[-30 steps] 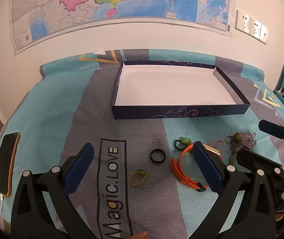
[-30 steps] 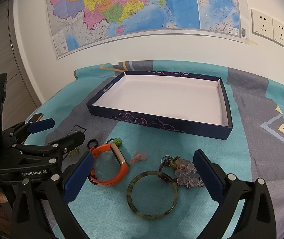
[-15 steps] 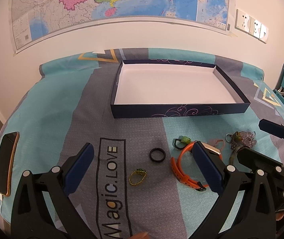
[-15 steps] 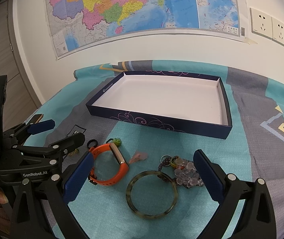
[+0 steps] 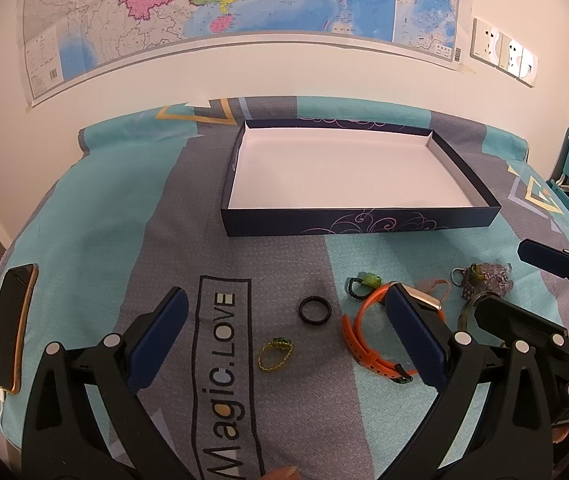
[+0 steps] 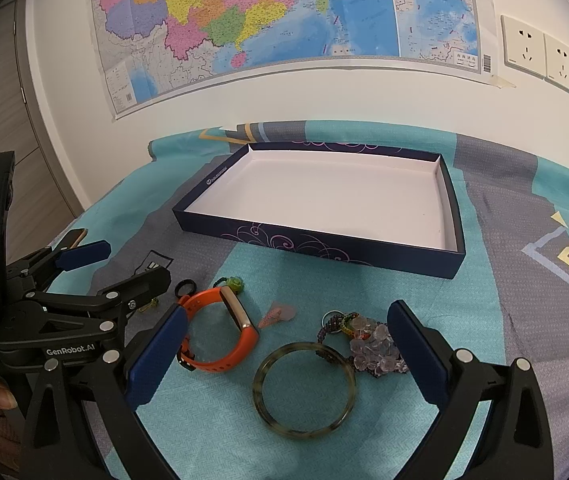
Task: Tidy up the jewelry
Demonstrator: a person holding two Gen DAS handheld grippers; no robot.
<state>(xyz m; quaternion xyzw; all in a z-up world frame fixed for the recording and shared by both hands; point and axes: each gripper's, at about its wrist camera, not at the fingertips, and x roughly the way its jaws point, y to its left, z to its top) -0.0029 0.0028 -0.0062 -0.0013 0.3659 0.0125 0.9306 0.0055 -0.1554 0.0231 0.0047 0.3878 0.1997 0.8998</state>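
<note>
Left gripper [image 5: 284, 332] spread above black ring [image 5: 315, 310], orange watch [image 5: 376, 336] beside.

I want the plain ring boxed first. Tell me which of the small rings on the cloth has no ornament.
The black ring: a smooth plain band. The yellow beaded ring is strung beads, and the dark ring carries a green charm.

On my desk [image 5: 84, 220] the box [image 5: 356, 224] lies behind the jewelry, near the wall. Before it, left to right, lie the beaded ring [image 5: 275, 354], plain ring [image 5: 315, 310], watch band [image 6: 220, 330], bangle [image 6: 303, 387] and crystal charm [image 6: 372, 346]. A phone [image 5: 10, 328] lies far left at the edge.
</note>
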